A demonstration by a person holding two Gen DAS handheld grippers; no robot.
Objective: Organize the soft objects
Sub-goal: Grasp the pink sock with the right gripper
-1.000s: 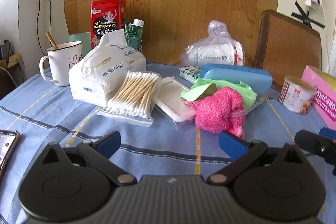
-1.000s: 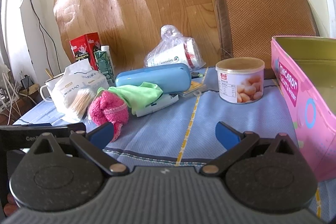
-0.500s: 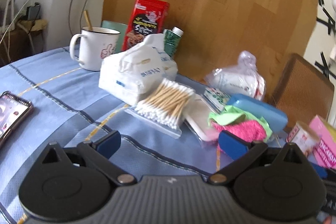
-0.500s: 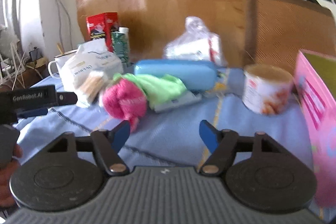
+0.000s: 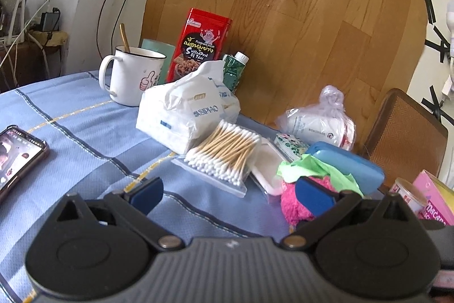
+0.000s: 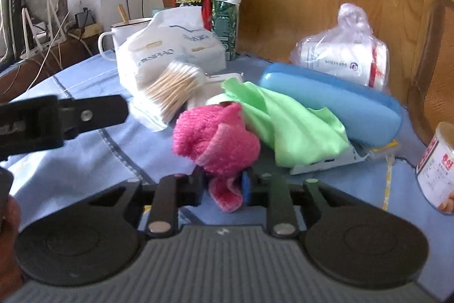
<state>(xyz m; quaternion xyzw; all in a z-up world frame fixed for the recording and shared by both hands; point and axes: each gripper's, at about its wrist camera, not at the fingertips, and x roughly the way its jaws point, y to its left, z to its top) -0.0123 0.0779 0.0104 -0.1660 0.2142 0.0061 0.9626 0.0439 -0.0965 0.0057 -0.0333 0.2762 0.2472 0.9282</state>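
**Right gripper closing on the pink fluffy cloth**

The pink cloth (image 6: 217, 137) is made of thick, fuzzy fabric, like a soft towel, with a paler pink band along its edge. It lies bunched in a loose lump on the blue tablecloth (image 6: 85, 161), which has a fine woven texture with dark and yellow stripes. The lower flap of the cloth hangs down between the two fingers of the right gripper (image 6: 222, 186). The jaws of this gripper are closing, and the flap sits between them; the blue pads look already against the fabric.

Just behind the pink cloth, and touching it, lies a light green cloth (image 6: 286, 121). It is thin and smooth, with soft folds, and it rests partly against a blue hard case (image 6: 332, 104) of long rounded shape.

The left gripper (image 5: 227, 193) has its jaws wide apart, with nothing between them, above the tablecloth. In its view the pink cloth is partly hidden behind one blue pad.

To the left are a clear packet of cotton swabs (image 5: 227, 151) with wooden sticks, a crinkled white tissue pack (image 5: 187, 110), and a white enamel mug (image 5: 133, 78). A knotted transparent plastic bag (image 6: 343, 53) with white content stands behind the case. A red tin (image 5: 203, 44) stands at the wooden board.
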